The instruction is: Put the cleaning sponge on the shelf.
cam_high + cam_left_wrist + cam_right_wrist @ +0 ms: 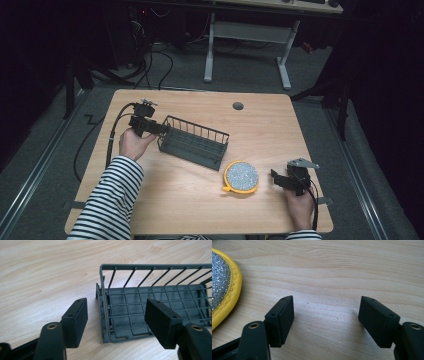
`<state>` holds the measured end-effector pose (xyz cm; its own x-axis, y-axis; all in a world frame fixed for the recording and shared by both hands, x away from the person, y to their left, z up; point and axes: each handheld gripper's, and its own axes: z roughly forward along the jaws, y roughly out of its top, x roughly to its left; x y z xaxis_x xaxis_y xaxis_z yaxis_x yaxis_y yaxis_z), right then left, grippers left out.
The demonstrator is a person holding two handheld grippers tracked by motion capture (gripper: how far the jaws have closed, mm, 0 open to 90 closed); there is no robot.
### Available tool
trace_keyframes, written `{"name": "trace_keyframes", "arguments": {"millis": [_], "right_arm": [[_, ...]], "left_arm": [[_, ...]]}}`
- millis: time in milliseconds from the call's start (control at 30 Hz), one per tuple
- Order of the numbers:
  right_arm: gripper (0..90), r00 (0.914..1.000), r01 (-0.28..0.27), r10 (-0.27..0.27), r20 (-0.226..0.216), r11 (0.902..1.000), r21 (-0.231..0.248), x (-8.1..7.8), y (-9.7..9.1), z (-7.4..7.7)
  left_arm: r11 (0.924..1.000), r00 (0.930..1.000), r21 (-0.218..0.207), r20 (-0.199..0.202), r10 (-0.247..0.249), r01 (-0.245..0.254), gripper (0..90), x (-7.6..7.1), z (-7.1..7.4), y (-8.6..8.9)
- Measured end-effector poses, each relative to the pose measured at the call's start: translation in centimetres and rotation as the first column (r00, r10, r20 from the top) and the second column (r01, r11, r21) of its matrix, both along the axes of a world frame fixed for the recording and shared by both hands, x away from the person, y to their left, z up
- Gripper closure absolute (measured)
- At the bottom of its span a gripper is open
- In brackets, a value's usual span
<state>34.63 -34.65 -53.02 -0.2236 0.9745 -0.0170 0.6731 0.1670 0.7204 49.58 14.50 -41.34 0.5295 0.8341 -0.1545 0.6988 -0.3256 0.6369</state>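
High view: the left gripper (161,129), left of centre, sits at the near end of a dark wire rack (194,142) lying mid-table (165,200). In the left gripper view its jaws stand apart, straddling the rack's end wall (106,315) without pressing it. The right gripper (274,176), at lower right, has its jaws apart over bare wood, just beside a yellow-rimmed scrubbing pad (241,176).
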Motion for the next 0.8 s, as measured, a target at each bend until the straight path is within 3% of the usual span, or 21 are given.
{"name": "trace_keyframes", "arguments": {"millis": [333, 567, 800], "right_arm": [[28.7, 1.0000, -0.001, 0.001, 0.000, 1.0000, -0.001, 0.0, 0.0, 0.0], [28.8, 1.0000, 0.000, 0.000, 0.000, 1.0000, 0.000, 0.0, 0.0, 0.0], [28.8, 1.0000, -0.001, 0.001, 0.000, 1.0000, -0.001, 0.0, 0.0, 0.0]], "left_arm": [[0.9981, 0.9971, -0.060, 0.073, 0.021, -0.016, 34.3, -2.6, 1.8, 2.2], [0.9976, 0.9957, -0.064, 0.088, 0.030, -0.024, 34.4, -4.4, 1.3, 3.5], [0.9943, 0.9938, -0.095, 0.095, 0.058, -0.049, 34.7, -6.5, 0.2, 5.1]]}}
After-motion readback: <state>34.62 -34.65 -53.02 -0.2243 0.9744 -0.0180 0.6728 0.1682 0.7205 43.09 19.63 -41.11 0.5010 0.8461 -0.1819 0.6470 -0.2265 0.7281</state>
